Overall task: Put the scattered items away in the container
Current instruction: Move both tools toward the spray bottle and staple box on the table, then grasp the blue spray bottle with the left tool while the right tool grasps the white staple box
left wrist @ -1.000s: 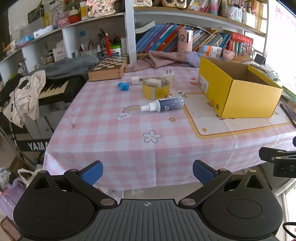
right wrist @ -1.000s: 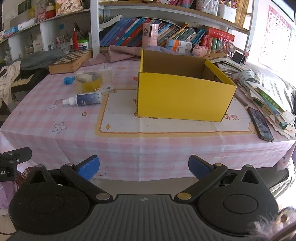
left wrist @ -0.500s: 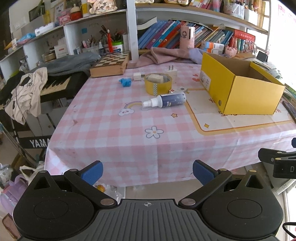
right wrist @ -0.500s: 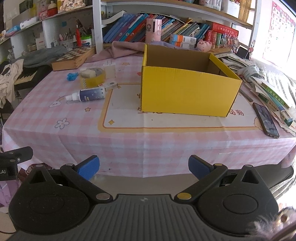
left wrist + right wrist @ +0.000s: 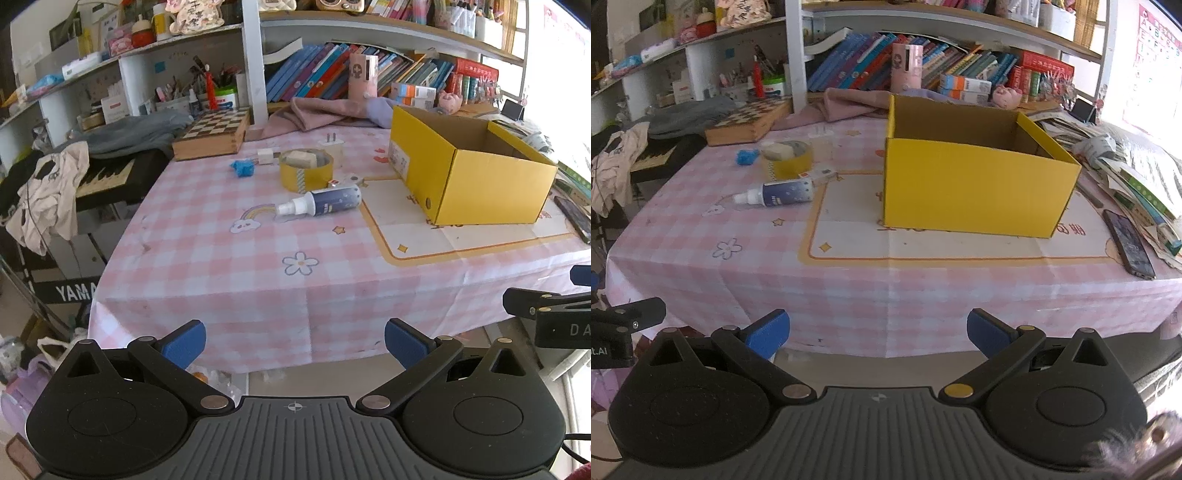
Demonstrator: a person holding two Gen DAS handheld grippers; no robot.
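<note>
Both the left gripper (image 5: pixel 293 343) and right gripper (image 5: pixel 875 332) hang spread and empty short of the table, while the spray bottle (image 5: pixel 325 200) lies ahead beside the yellow box (image 5: pixel 469 173): probably light, rigid, roll-prone, best pinched across its barrel.

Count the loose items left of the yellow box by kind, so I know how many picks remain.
Spray bottle: 1
Yellow tape roll: 1
White plug adapters: 2
Blue crumpled item: 1
Small white box: 1
Total: 6, all outside the yellow box. A pale block sits inside the roll, uncounted.
</note>
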